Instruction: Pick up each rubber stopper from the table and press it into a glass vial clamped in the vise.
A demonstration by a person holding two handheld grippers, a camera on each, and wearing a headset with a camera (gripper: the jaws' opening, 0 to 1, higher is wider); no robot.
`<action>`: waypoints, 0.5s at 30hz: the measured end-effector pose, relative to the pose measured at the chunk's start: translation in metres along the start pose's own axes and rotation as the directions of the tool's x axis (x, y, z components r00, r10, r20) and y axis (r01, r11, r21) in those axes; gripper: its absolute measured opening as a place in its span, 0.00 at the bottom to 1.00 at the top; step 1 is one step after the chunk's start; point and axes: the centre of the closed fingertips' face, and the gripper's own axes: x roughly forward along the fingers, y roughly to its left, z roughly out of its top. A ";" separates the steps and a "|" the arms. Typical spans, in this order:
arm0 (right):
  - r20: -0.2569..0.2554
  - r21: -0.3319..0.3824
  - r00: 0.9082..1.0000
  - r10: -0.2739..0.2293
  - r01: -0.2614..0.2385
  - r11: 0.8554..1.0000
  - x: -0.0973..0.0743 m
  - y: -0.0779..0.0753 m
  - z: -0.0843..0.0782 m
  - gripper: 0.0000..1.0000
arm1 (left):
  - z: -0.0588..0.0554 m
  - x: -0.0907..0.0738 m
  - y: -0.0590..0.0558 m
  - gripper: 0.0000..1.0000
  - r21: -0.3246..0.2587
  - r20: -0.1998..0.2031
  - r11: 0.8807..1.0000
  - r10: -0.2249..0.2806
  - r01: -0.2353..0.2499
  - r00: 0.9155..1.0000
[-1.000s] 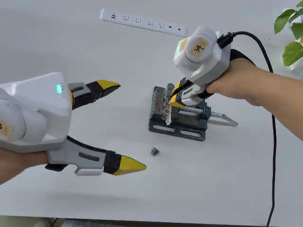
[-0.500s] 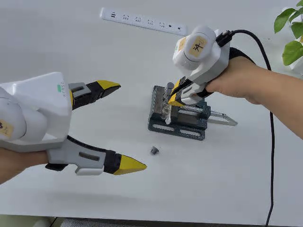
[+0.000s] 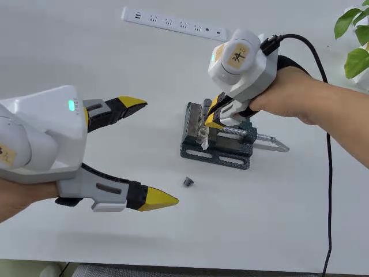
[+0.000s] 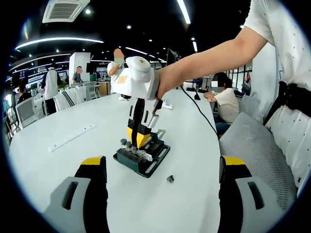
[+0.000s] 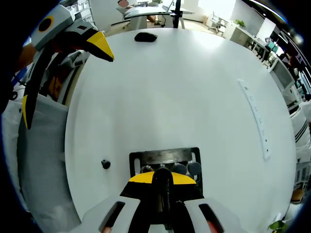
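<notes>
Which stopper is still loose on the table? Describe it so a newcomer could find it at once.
On the white table, find the dark vise near the middle, under the right gripper. Just in front of the vise, on the person's side, lies a small dark grey stopper. Unlike the vials clamped in the vise, it sits alone on bare tabletop, touching nothing.

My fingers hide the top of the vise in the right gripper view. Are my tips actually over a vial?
Observer: Yes. In the left gripper view the right gripper has its tips just above the middle of the row of vials in the vise.
Operator: Any vial without a stopper?
Observer: The head view shows a clear glass vial at the near end of the row, beside your tips. I can't tell whether it is stoppered.
</notes>
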 end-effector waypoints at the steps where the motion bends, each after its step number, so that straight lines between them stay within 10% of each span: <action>1: -0.002 -0.001 1.000 0.001 -0.001 1.000 0.000 0.000 0.000 0.06 | 0.000 0.000 0.000 0.96 0.002 -0.001 1.000 0.001 -0.001 1.000; 15: -0.026 -0.013 1.000 0.014 -0.014 1.000 0.001 0.000 0.001 0.06 | 0.001 0.000 0.000 0.95 0.000 0.000 1.000 -0.004 0.004 1.000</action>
